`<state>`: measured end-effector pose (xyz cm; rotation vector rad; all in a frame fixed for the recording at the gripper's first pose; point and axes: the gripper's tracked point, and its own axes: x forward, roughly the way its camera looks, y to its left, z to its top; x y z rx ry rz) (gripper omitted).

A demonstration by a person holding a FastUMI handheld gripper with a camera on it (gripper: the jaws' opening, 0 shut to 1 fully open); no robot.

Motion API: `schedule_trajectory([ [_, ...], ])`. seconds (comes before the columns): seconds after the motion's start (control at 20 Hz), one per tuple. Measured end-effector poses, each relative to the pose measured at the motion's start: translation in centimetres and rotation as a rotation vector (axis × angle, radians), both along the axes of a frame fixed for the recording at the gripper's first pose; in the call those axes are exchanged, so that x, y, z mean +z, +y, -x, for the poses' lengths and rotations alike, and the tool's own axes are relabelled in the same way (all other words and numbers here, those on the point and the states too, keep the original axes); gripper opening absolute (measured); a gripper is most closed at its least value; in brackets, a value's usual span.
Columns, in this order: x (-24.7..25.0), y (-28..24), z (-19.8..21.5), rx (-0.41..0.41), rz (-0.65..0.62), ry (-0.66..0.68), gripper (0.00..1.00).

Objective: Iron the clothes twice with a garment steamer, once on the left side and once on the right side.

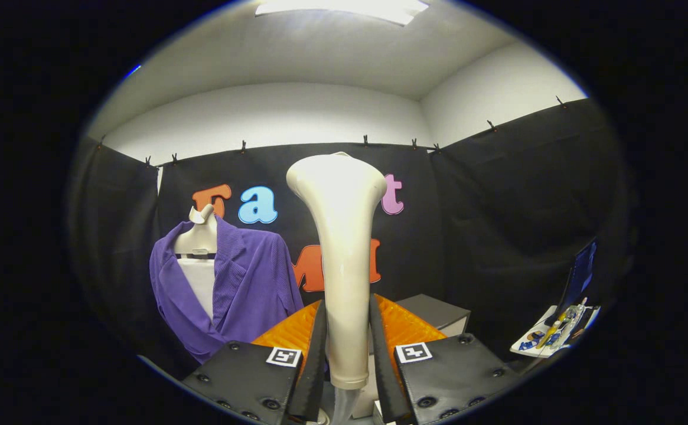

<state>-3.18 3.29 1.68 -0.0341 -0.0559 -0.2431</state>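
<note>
My gripper (346,330) is shut on the cream-white garment steamer (341,248), whose handle stands upright between the two black fingers (315,348). Its flared head rises well above the fingertips and faces away from me. A purple knit jacket (249,289) hangs open on a white mannequin torso (199,260), off to the left and beyond the fingers. The steamer head is apart from the jacket, to its right.
A grey box or cabinet top (435,313) lies just beyond the right finger. Far to the right, a small white table (547,339) carries a dark screen (580,277) and some small items. Black cloth walls close the booth all round.
</note>
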Motion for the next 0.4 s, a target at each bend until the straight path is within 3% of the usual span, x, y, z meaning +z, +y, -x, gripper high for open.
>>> schedule_trajectory([
  [0.4, -0.44, 0.77, -0.44, -0.014, 0.008, 0.012, 0.45],
])
